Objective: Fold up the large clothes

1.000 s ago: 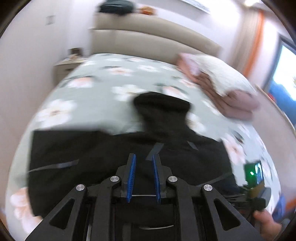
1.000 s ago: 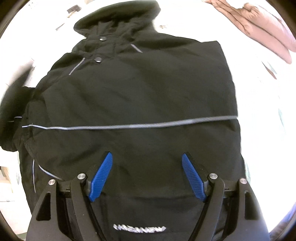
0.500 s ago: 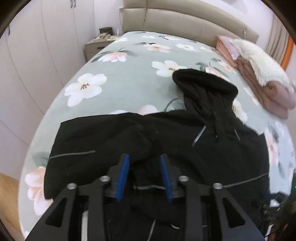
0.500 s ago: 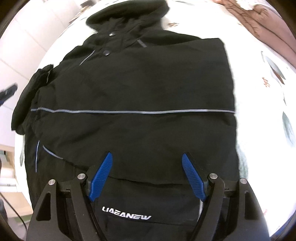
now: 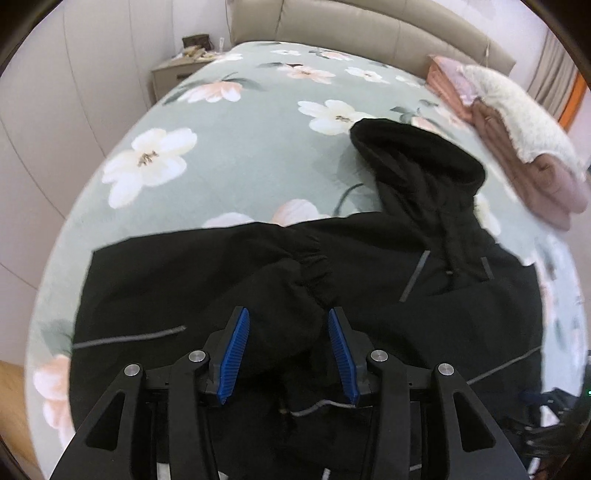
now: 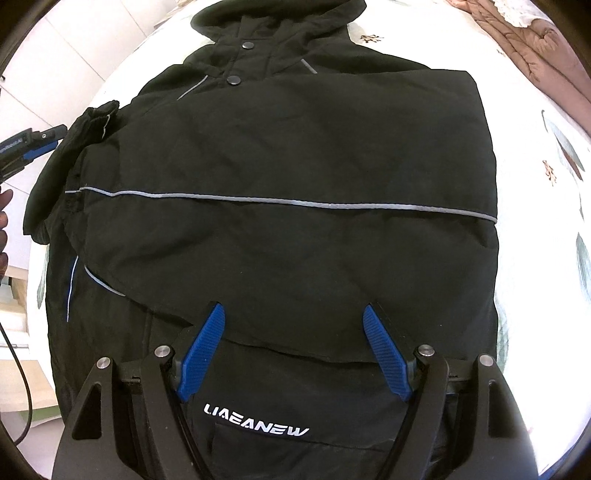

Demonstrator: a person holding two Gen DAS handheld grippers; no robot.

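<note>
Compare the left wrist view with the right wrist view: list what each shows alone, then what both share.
Left wrist only: the headboard, the nightstand and the left gripper with its jaws apart around the gathered sleeve cuff. Right wrist only: the LIAEANEW logo, two snap buttons and the open right gripper. Both: the black hooded jacket, floral bedspread and folded pink blankets.

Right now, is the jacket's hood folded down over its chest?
No, the hood lies stretched out flat on the floral bedspread beyond the jacket collar.
</note>
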